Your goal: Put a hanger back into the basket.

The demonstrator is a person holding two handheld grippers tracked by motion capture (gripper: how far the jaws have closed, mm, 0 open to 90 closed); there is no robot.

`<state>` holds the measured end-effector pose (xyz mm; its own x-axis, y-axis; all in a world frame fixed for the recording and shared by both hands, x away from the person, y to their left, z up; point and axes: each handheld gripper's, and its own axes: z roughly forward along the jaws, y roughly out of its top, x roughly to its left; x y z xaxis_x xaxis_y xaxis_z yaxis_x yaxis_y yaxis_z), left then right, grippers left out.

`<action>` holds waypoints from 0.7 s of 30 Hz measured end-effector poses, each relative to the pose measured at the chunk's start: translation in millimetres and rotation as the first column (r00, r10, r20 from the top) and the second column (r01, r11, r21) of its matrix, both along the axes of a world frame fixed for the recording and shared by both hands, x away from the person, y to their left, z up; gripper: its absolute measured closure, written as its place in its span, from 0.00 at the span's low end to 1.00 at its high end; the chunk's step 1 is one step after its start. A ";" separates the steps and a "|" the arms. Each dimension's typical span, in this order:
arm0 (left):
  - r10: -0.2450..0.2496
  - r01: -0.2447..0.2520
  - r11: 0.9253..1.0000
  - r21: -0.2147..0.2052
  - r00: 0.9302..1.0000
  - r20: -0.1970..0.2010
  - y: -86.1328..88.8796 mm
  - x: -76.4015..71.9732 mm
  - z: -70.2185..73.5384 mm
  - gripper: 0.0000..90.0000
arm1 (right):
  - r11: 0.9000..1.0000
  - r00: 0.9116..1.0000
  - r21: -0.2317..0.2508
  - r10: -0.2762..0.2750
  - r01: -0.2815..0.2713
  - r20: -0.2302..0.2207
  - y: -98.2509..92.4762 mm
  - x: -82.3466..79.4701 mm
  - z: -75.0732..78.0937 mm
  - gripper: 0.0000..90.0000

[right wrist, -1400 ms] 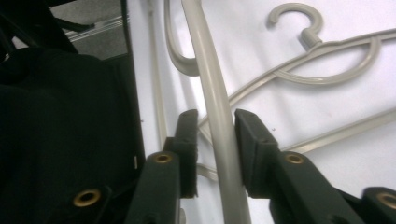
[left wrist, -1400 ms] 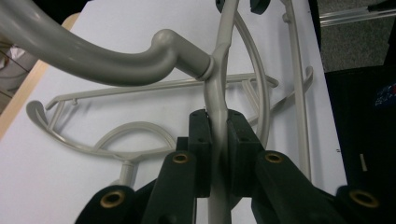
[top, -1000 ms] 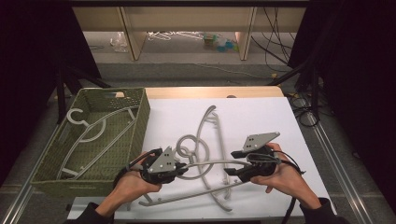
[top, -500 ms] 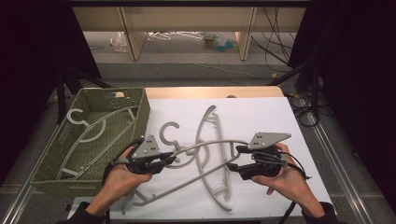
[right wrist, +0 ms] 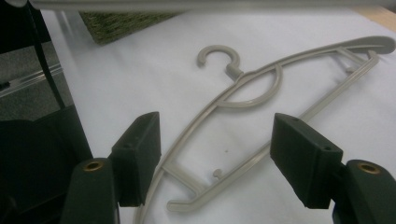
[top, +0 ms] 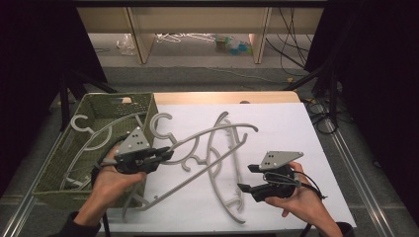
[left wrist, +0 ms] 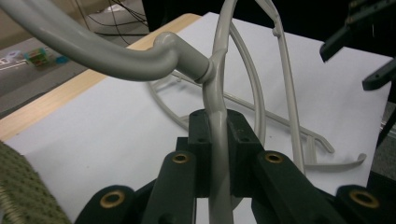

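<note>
A grey plastic hanger [top: 197, 148] is held lifted over the white sheet, its hook [top: 160, 126] reaching toward the green basket [top: 54, 170]. It is clamped near the neck by the left gripper [top: 165, 154], whose jaws are seen in the left gripper view closed tight on the hanger's arm. The right gripper [top: 244, 177] is held wide open with nothing between its jaws, above a second hanger [right wrist: 261, 112] that lies flat on the white sheet [top: 286, 128]. At least one hanger [top: 94, 136] is already seen lying in the basket, so part of the work is judged done. The carried hanger is not yet placed inside, and the one on the sheet is left to be picked up; the job is judged roughly midway.
</note>
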<state>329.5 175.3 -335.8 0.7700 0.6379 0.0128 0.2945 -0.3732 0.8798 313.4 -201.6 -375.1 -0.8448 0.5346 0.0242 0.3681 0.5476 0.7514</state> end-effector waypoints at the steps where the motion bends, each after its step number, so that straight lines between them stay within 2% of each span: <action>1: 0.010 -0.010 1.000 -0.006 1.000 0.005 4.3 0.8 1.6 0.91 | 1.000 1.000 0.001 0.000 0.000 0.001 -0.3 0.1 -2.8 0.37; 5: 0.058 -0.058 0.998 -0.039 0.998 -0.006 20.2 2.0 7.1 0.91 | 1.000 1.000 0.006 -0.006 0.006 -0.024 -0.9 1.6 -14.1 0.36; 7: 0.045 -0.045 0.999 -0.024 0.999 0.007 25.4 0.0 12.6 0.91 | 1.000 1.000 -0.004 -0.005 0.005 -0.029 -0.1 2.3 -18.8 0.36; 8: 0.051 -0.051 0.998 -0.035 0.999 -0.001 27.6 -1.9 15.4 0.91 | 1.000 0.999 -0.010 0.000 0.000 -0.041 0.3 2.6 -20.5 0.36; 10: 0.054 -0.053 0.998 -0.023 0.998 0.031 35.0 -2.1 22.7 0.91 | 1.000 0.999 -0.016 0.000 -0.001 -0.043 1.5 3.7 -23.3 0.36; 13: 0.074 -0.073 0.997 -0.030 0.996 0.040 48.7 -0.2 32.9 0.91 | 1.000 0.999 -0.021 0.003 -0.004 -0.046 2.7 3.3 -24.7 0.36; 17: 0.127 -0.126 0.992 -0.009 0.989 0.072 65.6 4.2 43.2 0.91 | 1.000 0.999 -0.023 0.009 -0.011 -0.051 2.8 3.3 -25.0 0.36; 18: 0.157 -0.158 0.987 -0.002 0.985 0.065 71.9 5.2 45.3 0.91 | 1.000 0.999 -0.023 0.009 -0.010 -0.050 2.7 3.5 -25.1 0.36; 20: 0.175 -0.175 0.985 0.000 0.982 0.074 82.8 10.2 47.3 0.91 | 1.000 0.999 -0.023 0.005 -0.006 -0.052 2.3 4.0 -25.8 0.36; 21: 0.200 -0.201 0.979 0.009 0.977 0.080 88.7 11.7 48.3 0.91 | 1.000 0.999 -0.022 0.005 -0.006 -0.051 2.0 4.4 -26.2 0.36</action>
<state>341.2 264.0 -287.5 0.6225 0.7785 0.0796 0.2956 -0.3281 0.8972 317.8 -199.5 -401.3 -0.8455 0.5311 0.0553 0.4026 0.5661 0.7193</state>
